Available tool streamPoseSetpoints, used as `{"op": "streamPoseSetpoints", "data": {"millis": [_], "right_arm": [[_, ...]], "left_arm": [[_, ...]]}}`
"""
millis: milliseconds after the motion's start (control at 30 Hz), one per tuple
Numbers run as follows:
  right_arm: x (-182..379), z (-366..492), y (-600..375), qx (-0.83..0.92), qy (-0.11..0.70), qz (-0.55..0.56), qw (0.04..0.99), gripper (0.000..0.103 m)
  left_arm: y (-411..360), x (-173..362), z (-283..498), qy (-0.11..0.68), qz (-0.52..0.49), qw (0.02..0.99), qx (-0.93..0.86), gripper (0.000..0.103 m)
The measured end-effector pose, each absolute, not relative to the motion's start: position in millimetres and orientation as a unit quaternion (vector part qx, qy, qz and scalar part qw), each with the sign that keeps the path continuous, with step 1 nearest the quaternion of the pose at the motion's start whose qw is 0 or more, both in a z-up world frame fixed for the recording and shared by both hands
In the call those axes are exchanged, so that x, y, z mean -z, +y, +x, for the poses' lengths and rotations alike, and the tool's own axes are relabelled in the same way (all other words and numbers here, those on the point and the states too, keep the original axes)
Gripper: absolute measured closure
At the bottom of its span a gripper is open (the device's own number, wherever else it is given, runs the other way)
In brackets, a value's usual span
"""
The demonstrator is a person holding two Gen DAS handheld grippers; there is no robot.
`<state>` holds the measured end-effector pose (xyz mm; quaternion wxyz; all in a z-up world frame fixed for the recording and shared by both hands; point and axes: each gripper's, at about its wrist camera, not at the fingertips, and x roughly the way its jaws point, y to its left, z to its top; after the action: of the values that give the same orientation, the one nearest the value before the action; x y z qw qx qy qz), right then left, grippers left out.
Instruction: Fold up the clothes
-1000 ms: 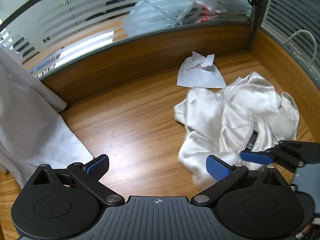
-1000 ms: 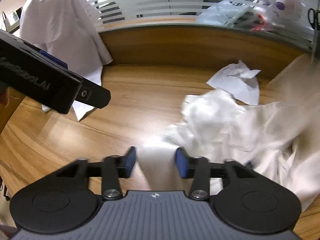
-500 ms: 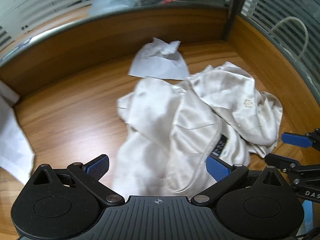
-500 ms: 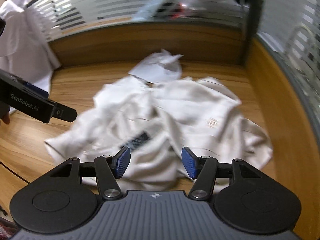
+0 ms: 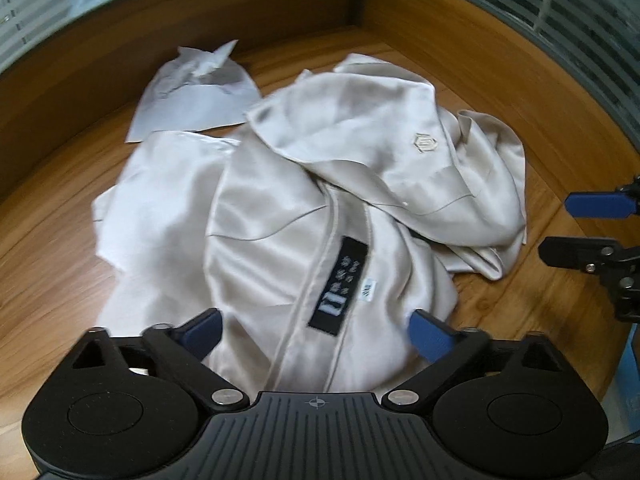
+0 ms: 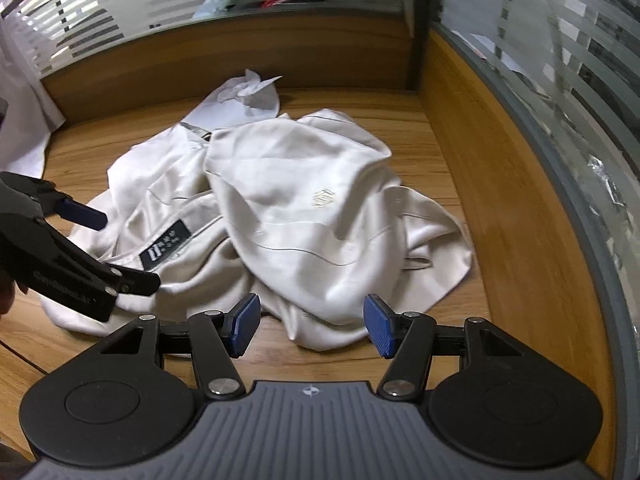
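A cream satin shirt (image 5: 304,184) lies crumpled on the wooden table (image 5: 56,248), with its black neck label (image 5: 338,286) facing up and a small embroidered logo (image 5: 421,145) on a top fold. My left gripper (image 5: 316,330) is open, its blue pads straddling the collar area just below the label, with nothing pinched. In the right wrist view the shirt (image 6: 304,208) fills the middle. My right gripper (image 6: 312,326) is open at the shirt's near hem and holds nothing. The left gripper (image 6: 128,250) shows at the left over the label side, and the right gripper (image 5: 592,224) shows at the right edge.
A crumpled white sheet (image 5: 192,96) lies behind the shirt near the back wall (image 6: 248,100). Another white garment (image 6: 24,120) hangs at the far left. Wooden side walls topped with striped glass (image 6: 560,92) close in the back and right.
Both grippers have swung right and closed in on the shirt. The right gripper, which had cloth between its narrower fingers a second ago, has widened and let it go.
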<state>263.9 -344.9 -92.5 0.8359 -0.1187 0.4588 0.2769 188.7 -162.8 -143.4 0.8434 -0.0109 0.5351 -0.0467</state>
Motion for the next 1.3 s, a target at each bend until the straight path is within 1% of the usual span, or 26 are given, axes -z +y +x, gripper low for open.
{"op": "streamPoseSetpoints", "data": {"millis": [67,100,133,167,200,300,367,467,867,1300], "right_arm": [[93.0,264.5,-348.2,-0.274,0.459,-0.122,0.836,0.039],[93.2,264.3,-349.5,-0.271,0.46,-0.124,0.836,0.039],[93.5,264.1,-350.7,-0.269,0.461,-0.126,0.836,0.039],[93.8,263.7,-352.1,-0.267,0.461,-0.127,0.837,0.039],[93.6,263.2,-352.4,-0.265,0.461,-0.128,0.837,0.04],[92.9,261.6,-352.1,-0.262,0.462,-0.13,0.837,0.04],[92.6,260.2,-349.5,-0.26,0.461,-0.134,0.838,0.04],[92.2,257.8,-343.1,-0.26,0.458,-0.139,0.839,0.04],[93.9,217.7,-284.3,-0.277,0.445,-0.152,0.838,0.04],[104.7,150.3,-175.1,-0.329,0.431,-0.189,0.819,0.04]], "left_arm": [[-164.6,150.6,191.7,0.539,-0.009,0.841,0.048,0.024],[-165.1,153.6,192.5,0.542,-0.008,0.839,0.049,0.035],[-165.1,155.6,193.0,0.544,-0.008,0.838,0.051,0.044],[-164.1,155.6,192.8,0.546,-0.008,0.836,0.053,0.066],[-162.7,154.8,192.4,0.548,-0.009,0.835,0.054,0.08],[-154.9,146.5,188.0,0.544,-0.015,0.837,0.053,0.093],[-144.2,134.8,182.3,0.536,-0.025,0.843,0.049,0.097],[-120.3,112.8,172.4,0.523,-0.032,0.851,0.03,0.097],[5.5,63.2,82.3,0.502,-0.062,0.858,-0.087,0.098],[134.9,60.8,-32.1,0.502,-0.074,0.832,-0.226,0.098]]}}
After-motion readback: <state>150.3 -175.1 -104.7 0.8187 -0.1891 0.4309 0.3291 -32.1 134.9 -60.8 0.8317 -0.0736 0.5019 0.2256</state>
